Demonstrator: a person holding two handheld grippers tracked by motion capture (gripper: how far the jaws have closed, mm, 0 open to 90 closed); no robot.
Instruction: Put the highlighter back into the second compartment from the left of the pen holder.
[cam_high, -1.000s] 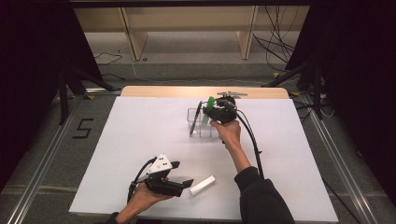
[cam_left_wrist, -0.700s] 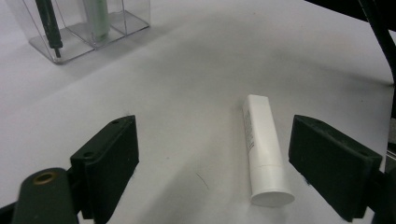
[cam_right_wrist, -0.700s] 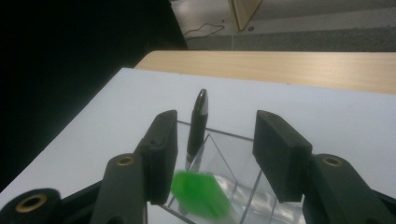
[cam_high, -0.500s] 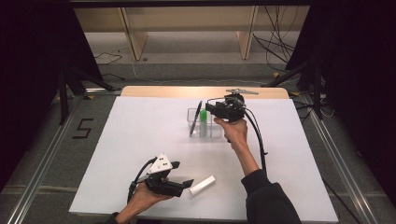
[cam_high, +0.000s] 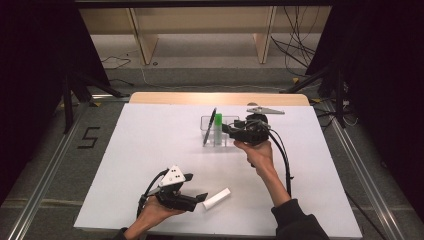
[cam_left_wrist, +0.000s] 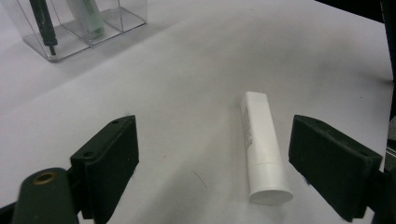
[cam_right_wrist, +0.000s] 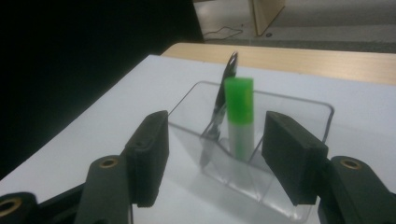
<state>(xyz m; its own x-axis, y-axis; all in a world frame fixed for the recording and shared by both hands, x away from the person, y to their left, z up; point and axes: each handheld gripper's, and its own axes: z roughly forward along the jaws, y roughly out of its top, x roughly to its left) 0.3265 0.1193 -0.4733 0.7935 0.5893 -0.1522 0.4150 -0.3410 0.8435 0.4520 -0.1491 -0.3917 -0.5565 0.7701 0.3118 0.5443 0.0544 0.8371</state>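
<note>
With the right hand-held gripper (cam_right_wrist: 212, 154) just opening, empty, beside the green-capped tube (cam_right_wrist: 239, 116) in the clear organizer (cam_high: 207, 131), the open left hand-held gripper (cam_left_wrist: 212, 163) may roll the white tube (cam_left_wrist: 261, 149) off the worktop (cam_high: 150, 150) if one jaw nudges it.

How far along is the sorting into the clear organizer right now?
Done: the green-capped tube and a black pen stand in the clear organizer. In hand: nothing; the right tongs have just been opening, standing open near the organizer with the tube released. Left: the white tube lies on the table between the open left tongs, not yet gripped.
</note>
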